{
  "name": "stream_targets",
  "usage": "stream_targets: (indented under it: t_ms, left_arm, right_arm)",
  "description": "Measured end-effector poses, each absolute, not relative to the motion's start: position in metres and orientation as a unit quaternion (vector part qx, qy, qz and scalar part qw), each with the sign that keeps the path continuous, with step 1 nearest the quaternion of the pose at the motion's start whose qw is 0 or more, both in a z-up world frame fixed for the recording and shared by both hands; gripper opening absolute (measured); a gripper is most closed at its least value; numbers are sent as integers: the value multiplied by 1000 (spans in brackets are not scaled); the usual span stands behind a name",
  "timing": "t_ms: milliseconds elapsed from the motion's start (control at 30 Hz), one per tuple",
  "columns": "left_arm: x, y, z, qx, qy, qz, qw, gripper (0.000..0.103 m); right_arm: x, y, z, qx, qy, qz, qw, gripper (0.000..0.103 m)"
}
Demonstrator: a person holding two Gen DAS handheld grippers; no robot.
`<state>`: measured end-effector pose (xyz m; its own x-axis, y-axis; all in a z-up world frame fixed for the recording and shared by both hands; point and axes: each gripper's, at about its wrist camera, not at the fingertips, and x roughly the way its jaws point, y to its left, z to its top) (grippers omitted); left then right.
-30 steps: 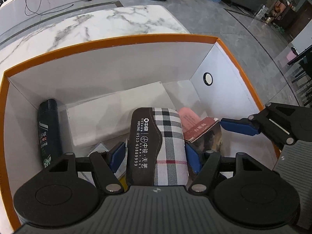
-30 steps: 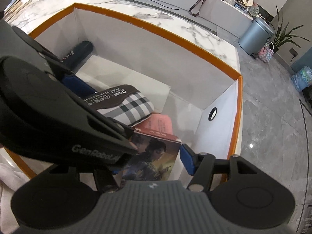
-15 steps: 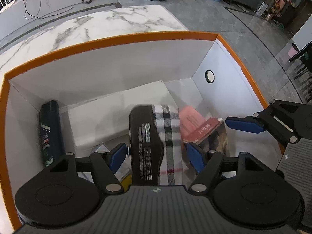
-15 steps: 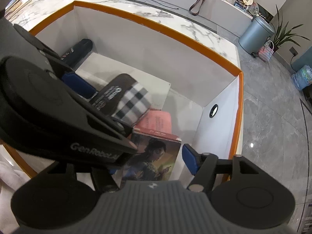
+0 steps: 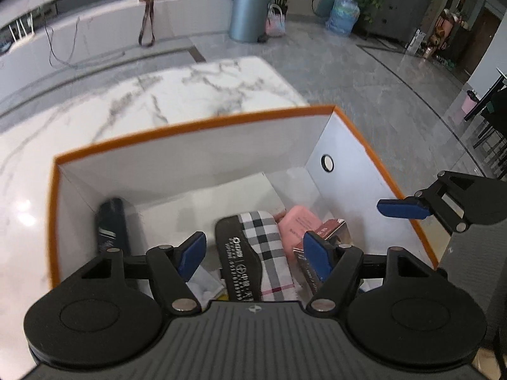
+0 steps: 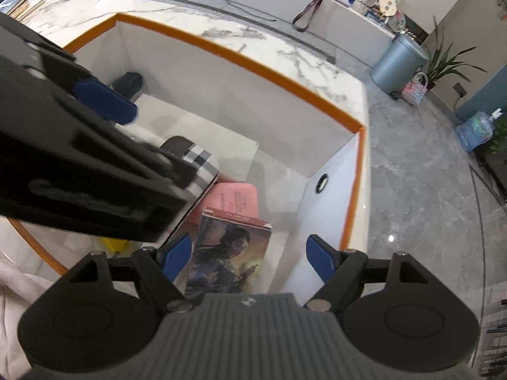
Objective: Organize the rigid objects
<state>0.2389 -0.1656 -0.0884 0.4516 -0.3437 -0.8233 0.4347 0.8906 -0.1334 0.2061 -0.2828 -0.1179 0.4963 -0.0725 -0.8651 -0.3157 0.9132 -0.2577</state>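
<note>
Case [image 5: 253,253]: lies lengthwise between left gripper's [image 5: 253,255] spread, empty jaws. Right gripper [image 6: 247,255]: wide open, empty, over book [image 6: 228,253].

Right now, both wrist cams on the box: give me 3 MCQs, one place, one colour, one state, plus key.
1. The dark bottle lies:
A. along the box's left wall
B. on the pink case
C. outside the box

2. The box rim is:
A. blue
B. orange
C. green

3. The left gripper is:
A. shut on the plaid case
B. shut on the book
C. open

Key: A, it lies by the left wall; B, orange edge all round; C, its pads stand apart either side of the plaid case, which lies in the box.
</note>
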Motion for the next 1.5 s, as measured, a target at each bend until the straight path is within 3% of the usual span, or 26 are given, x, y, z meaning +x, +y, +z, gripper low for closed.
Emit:
stream_targets:
  t_ms: [600, 767, 1033, 1367, 1500]
  left_arm:
    - [211, -62, -27, 38, 388, -179, 903, 78]
    - [209, -21, -25, 40, 391, -155, 906, 77]
    - [203, 52, -26, 57, 401, -105, 908, 75]
    - [216, 157, -46, 46, 439, 5, 897, 76]
    - [217, 179, -62, 53, 473, 20, 879, 83]
  right_arm:
    - [192, -206, -56, -166, 389, 93, 901, 78]
    - [193, -161, -48, -171, 373, 142, 901, 71]
    - [204, -95, -53, -161, 377, 207, 888, 64]
    - [229, -26, -87, -134, 424, 264, 856, 64]
    - [235, -3, -99, -136, 434, 284, 844, 64]
